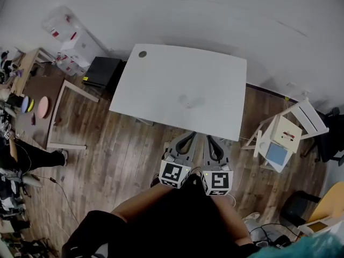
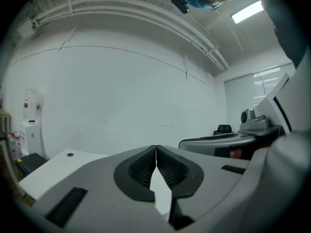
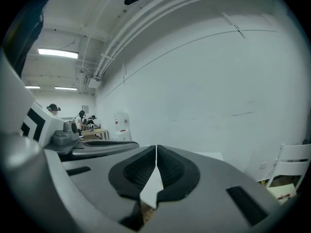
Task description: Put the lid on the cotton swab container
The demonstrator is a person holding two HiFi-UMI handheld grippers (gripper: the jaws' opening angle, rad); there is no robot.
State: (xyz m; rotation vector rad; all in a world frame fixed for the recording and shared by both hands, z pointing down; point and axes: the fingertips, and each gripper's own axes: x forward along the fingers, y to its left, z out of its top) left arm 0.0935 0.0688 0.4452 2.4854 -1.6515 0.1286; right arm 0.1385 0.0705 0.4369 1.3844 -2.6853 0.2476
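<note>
From where I sit, my left gripper [image 1: 191, 135] is pressed fully together. Its own view shows the ribbed pads meeting along one line with nothing between them. It hangs at the near edge of the white table [image 1: 161, 74], pointing almost level across the top.

The task's things are hard to read. At 12 o'clock from the left gripper, near the middle of the table, I make out two faint, see-through forms just beside each other: the left-hand shape [image 1: 183, 98] and the right-hand shape [image 1: 198, 102]. I take them for the cotton swab container and its lid, but they are too small and pale to say which is which. Neither gripper view shows them.

I judge both to be thin clear plastic: very light, smooth and slippery. They look stiff enough to hold form, but they may flex or crack under a hard squeeze. I would take the lid across its rim with a gentle pinch and keep it flat. The container I would steady low on its side wall, since so light a thing may skid on the smooth top when the lid is pressed down.

My right gripper [image 1: 209, 139] sits just beside the left, with its jaws closed on nothing too. From it the shapes lie at about 11 o'clock.
</note>
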